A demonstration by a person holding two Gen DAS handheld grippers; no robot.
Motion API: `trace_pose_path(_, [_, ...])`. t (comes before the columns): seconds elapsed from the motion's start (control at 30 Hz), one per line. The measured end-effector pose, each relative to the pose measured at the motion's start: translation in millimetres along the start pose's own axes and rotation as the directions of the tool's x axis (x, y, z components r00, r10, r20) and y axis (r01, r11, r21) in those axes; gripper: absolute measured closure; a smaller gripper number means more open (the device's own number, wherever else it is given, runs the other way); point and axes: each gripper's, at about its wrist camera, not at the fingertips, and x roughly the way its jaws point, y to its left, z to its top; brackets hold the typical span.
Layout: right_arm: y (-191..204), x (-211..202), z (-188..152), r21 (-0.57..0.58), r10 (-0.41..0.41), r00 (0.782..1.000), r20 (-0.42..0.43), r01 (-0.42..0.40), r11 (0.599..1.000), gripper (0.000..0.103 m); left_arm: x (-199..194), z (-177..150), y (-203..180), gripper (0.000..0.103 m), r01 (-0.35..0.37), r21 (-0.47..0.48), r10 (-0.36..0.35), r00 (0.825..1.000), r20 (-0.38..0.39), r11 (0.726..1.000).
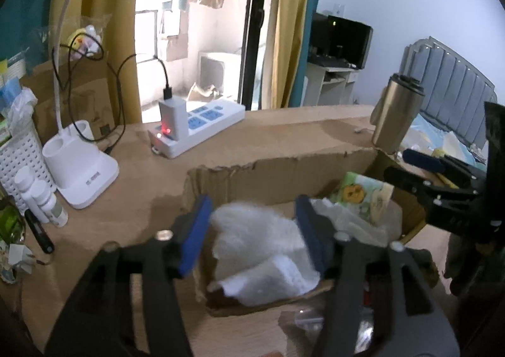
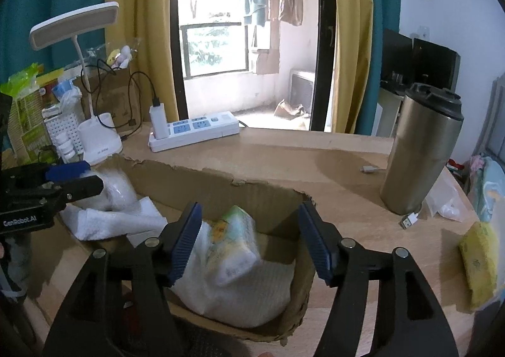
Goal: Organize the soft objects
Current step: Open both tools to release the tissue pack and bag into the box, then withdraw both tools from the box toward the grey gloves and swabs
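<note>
Mostly done: cardboard box [image 2: 284, 199] on desk already holds white cloths [image 1: 262, 249] & tissue pack [image 2: 235, 246]. Left gripper [image 1: 252, 230] & right gripper [image 2: 249, 240] both wide, empty, over box. Yellow sponge [image 2: 479, 265] left on desk, right of box.

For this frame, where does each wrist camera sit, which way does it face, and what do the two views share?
Left wrist: on the left gripper, over the cardboard box, facing the balcony door; its open fingers flank white fluffy cloth, and the right gripper shows at the right edge.
Right wrist: on the right gripper, open over the tissue pack in the box, facing the same way; the left gripper shows at the left.
Shared: box, power strip, lamp base, steel tumbler.
</note>
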Motion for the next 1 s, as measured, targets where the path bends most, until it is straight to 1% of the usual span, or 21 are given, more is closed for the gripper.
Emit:
trace_pose_path(0.03, [-1, -1, -1, 0.002, 0.001, 1.0, 0.001, -0.001, 1.0, 0.036, -2, 0, -1, 0.026, 0.002, 0.003, -0.002, 1.0, 0.007, 1.0])
trace_pose_path(0.07, [-1, -2, -1, 0.002, 0.002, 1.0, 0.004, -0.002, 1.0, 0.036, -5, 1, -2, 0.025, 0.002, 0.006, -0.002, 1.0, 0.014, 1.0])
trace_pose_path(0.43, [7, -22, -3, -0.009, -0.002, 0.999, 0.033, 0.002, 1.0, 0.036, -35, -3, -4, 0.025, -0.006, -0.005, 0.007, 0.998, 0.06, 1.0])
trace_pose_path(0.63, [9, -45, -5, -0.005, -0.006, 0.998, 0.068, 0.007, 1.0, 0.036, -62, -3, -8, 0.025, 0.005, -0.01, -0.004, 0.992, 0.125, 1.0])
trace_pose_path(1.0, [15, -86, -9, -0.02, -0.012, 0.992, 0.124, 0.014, 1.0, 0.036, -92, -11, -21, 0.025, 0.026, 0.007, -0.026, 0.987, 0.159, 1.0])
